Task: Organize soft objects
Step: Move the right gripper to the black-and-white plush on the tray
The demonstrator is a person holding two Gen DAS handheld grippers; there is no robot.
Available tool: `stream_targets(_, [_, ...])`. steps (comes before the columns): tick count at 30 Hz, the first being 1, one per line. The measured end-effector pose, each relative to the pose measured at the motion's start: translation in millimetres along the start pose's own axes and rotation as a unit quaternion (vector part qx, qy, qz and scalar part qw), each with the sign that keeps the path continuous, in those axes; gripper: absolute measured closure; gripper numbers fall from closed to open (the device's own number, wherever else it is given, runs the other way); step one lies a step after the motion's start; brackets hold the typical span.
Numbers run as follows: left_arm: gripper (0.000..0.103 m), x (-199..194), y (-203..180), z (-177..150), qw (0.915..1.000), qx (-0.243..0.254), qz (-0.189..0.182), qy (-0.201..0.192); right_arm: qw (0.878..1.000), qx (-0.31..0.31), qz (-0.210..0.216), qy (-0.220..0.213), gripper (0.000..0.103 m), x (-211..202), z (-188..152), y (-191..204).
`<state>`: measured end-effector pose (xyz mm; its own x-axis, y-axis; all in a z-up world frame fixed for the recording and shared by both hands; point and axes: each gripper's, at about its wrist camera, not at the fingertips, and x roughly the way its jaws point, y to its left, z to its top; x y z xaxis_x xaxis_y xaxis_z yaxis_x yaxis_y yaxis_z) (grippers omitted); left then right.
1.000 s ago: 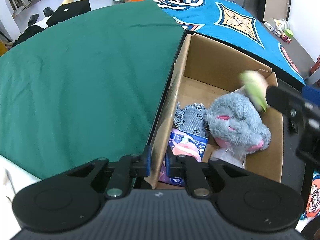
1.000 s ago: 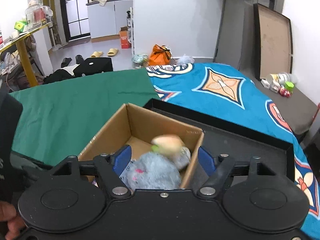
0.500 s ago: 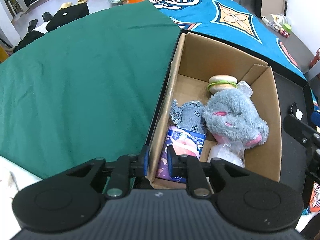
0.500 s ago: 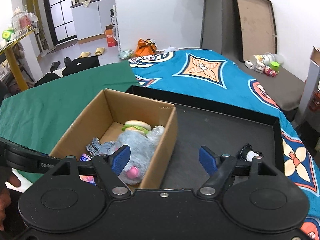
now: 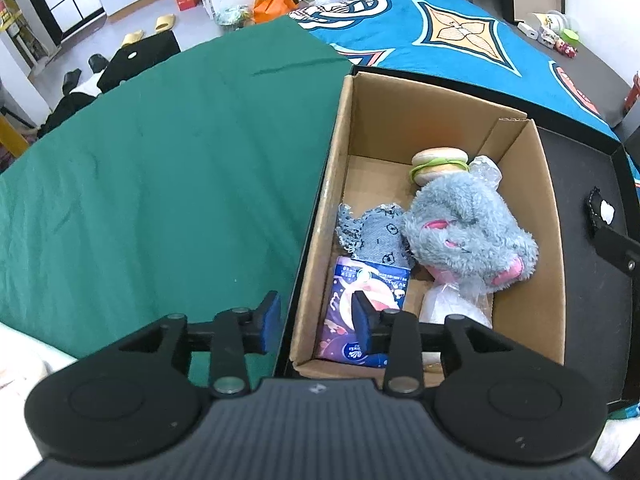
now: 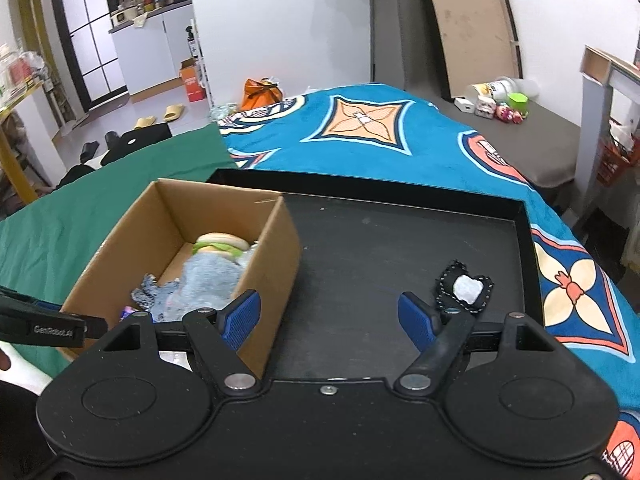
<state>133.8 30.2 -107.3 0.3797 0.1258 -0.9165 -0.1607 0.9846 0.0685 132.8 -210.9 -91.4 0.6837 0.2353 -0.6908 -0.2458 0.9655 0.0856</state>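
Only the right wrist view shows the black patch [image 6: 464, 288] whole.

Both grippers are matte black, the left gripper [image 5: 316, 322] and right gripper [image 6: 328, 320] with blue ribbed pads [image 6: 240, 320], silver pivot screws, round discs lower corners, white lettering at left edge.

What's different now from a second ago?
The burger toy dropped into the box and lies by the grey plush. The left gripper, which pinched the box wall, has just been opening and let go. The right gripper swung toward the black patch, open. Other contents unmoved.
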Motion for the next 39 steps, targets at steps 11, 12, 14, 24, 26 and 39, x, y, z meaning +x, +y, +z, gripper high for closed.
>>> stream_targets(11, [0.048, 1.7, -15.9, 1.4, 0.9991, 0.032, 0.026, 0.003, 0.999, 0.032, -0.005, 0.006, 0.027, 16.3, -4.0, -32.2])
stream_targets(12, [0.047, 1.4, -18.4, 1.3, 0.9988, 0.038, 0.03, 0.002, 0.999, 0.036, -0.006, 0.007, 0.026, 18.7, -4.6, -35.9])
stream_targets(14, [0.046, 2.6, -23.4, 1.4, 0.998, 0.051, 0.037, 0.003, 0.999, 0.041, -0.008, 0.009, 0.026, 22.3, -6.1, -42.3])
stream_targets(24, [0.045, 10.3, -36.9, 3.5, 0.9952, 0.076, 0.058, 0.018, 0.997, 0.07, -0.026, 0.016, 0.026, 45.4, -9.5, -77.3])
stream_targets(26, [0.045, 11.9, -38.8, 4.3, 0.9948, 0.078, 0.062, 0.022, 0.997, 0.074, -0.031, 0.018, 0.027, 51.7, -9.7, -83.6])
stream_targets(39, [0.045, 18.8, -49.7, 6.1, 0.9911, 0.097, 0.085, 0.033, 0.994, 0.094, -0.049, 0.031, 0.029, 78.2, -13.1, -105.7])
